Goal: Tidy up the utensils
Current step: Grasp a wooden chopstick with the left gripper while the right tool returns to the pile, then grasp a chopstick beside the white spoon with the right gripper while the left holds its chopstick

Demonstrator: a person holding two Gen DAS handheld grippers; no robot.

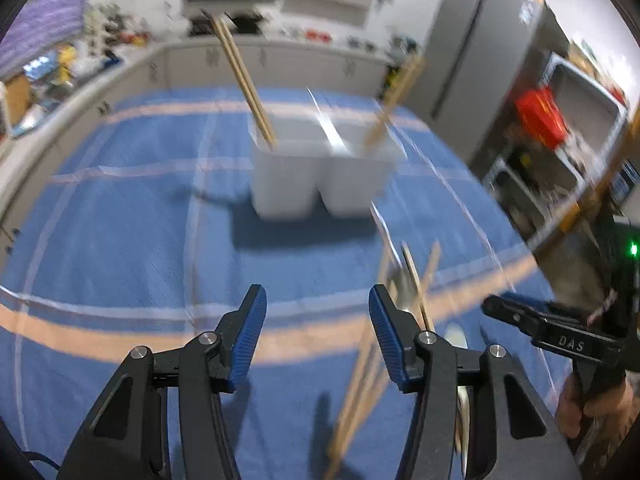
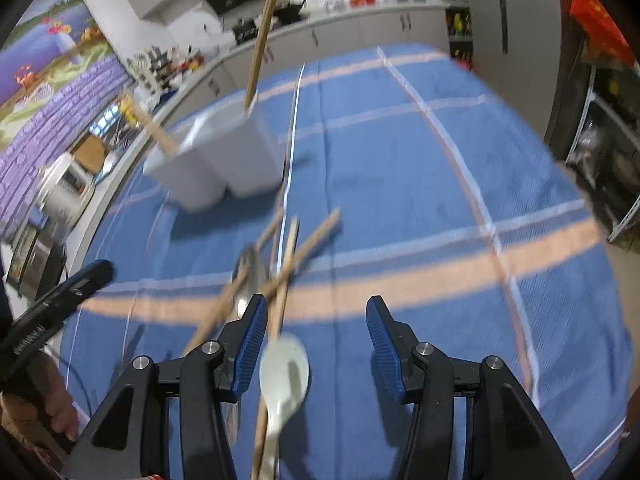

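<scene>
Hovering over the blue tabletop (image 1: pixel 120 240), both grippers, left (image 1: pixel 318 312) and right (image 2: pixel 316 324), are holding fingers spread, empty, near the loose chopsticks (image 2: pixel 308 242) and white spoon (image 2: pixel 285 372).

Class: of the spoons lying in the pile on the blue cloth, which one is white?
The white spoon, bowl nearest the right gripper; the other spoon, farther off among the chopsticks, is shiny metal.
</scene>
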